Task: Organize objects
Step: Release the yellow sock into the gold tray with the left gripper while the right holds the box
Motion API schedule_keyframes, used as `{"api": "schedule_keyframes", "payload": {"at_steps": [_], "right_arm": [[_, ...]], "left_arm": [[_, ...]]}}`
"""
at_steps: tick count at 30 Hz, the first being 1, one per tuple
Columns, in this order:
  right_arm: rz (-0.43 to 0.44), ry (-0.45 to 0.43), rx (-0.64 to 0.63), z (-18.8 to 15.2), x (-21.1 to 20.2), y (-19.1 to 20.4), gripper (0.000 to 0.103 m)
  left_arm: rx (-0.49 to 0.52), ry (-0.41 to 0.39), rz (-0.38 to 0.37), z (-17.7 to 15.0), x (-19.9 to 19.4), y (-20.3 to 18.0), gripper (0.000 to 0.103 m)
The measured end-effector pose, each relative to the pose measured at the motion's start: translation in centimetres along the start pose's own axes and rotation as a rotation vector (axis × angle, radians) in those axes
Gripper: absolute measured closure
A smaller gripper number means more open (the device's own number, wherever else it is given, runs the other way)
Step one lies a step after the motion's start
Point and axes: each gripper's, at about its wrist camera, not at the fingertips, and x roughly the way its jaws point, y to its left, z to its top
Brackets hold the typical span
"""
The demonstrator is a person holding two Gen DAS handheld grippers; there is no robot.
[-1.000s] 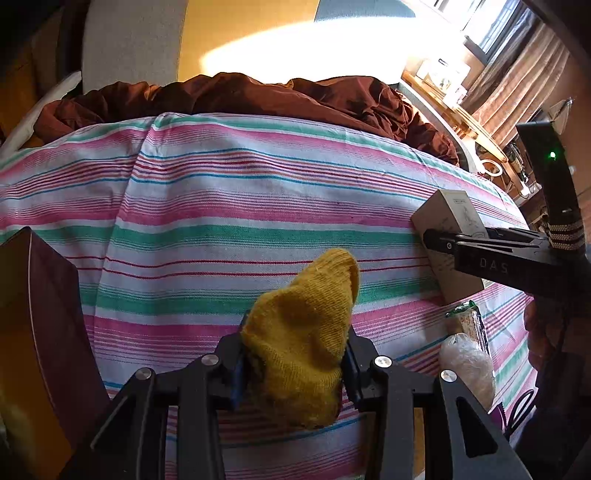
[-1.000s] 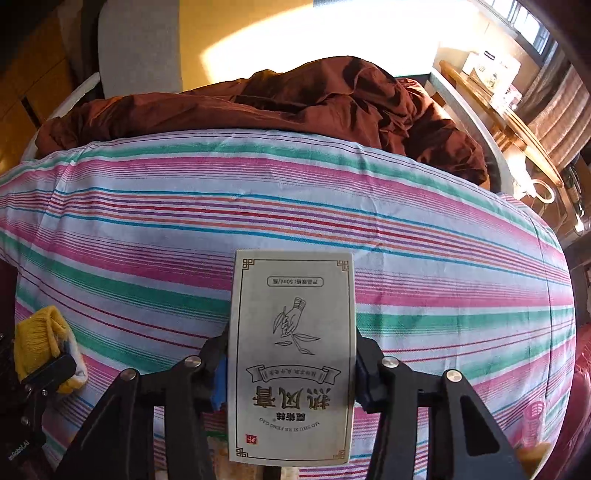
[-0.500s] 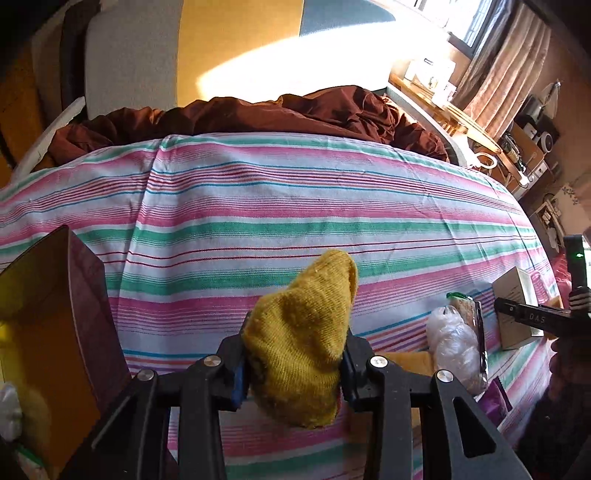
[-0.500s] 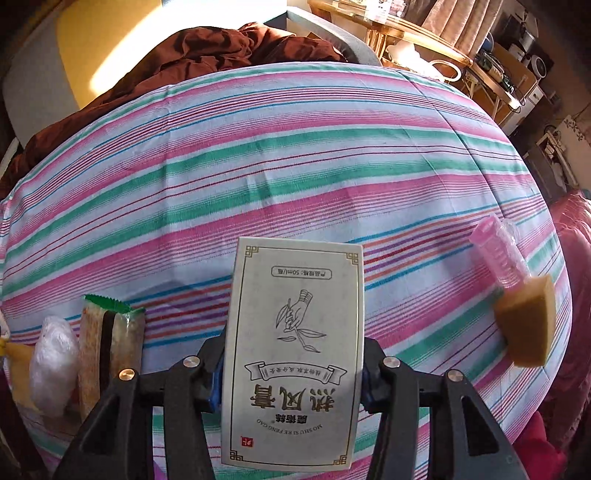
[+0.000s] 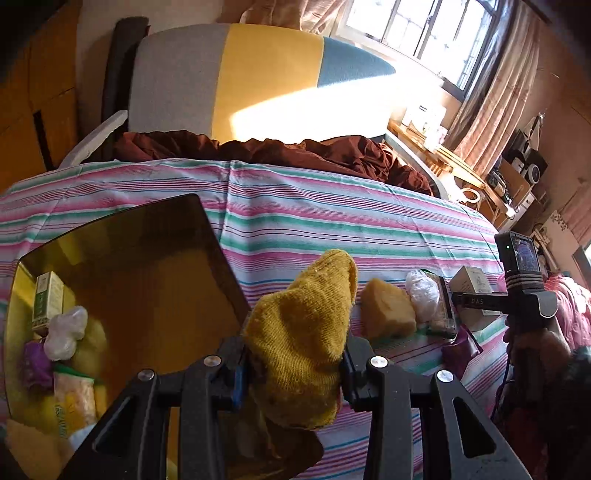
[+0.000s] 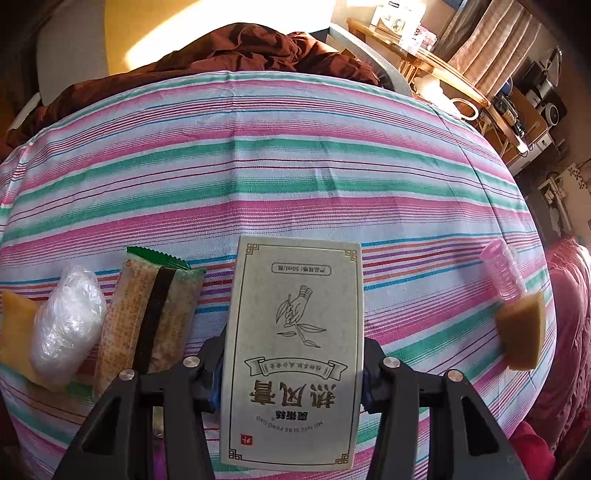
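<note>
**Sunlit bedroom behind a striped bed**

A pink, green and white striped sheet fills mid-frame, with a rumpled brown blanket along its far edge. At upper centre stands a grey, yellow and blue headboard. Upper right, beige curtains flank a barred window above a cluttered wooden side table.

A bed under a pink, green and white striped sheet fills the room. A grey, yellow and blue headboard catches sunlight from a barred window with beige curtains; what looks like a cluttered wooden shelf stands beside it.
</note>
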Motion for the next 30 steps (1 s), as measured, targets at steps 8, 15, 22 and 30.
{"api": "schedule_keyframes", "payload": {"at_steps": [8,15,22,30], "right_arm": [[-0.028,-0.014,-0.029,-0.8,-0.1,0.9,0.051],[-0.025,-0.014,-0.033,-0.7,0.6,-0.1,0.051],[-0.024,-0.019,-0.039,-0.7,0.7,0.1,0.051],[-0.032,-0.026,-0.054,-0.5,0.7,0.3,0.051]], "left_arm": [[-0.223,0.014,0.092,-0.2,-1.3,10.4,0.064],[-0.346,0.022,0.182,2.0,-0.4,16.8,0.064],[-0.439,0.039,0.174,3.6,2.1,19.1,0.063],[-0.402,0.095,0.311,3.9,5.5,20.8,0.063]]}}
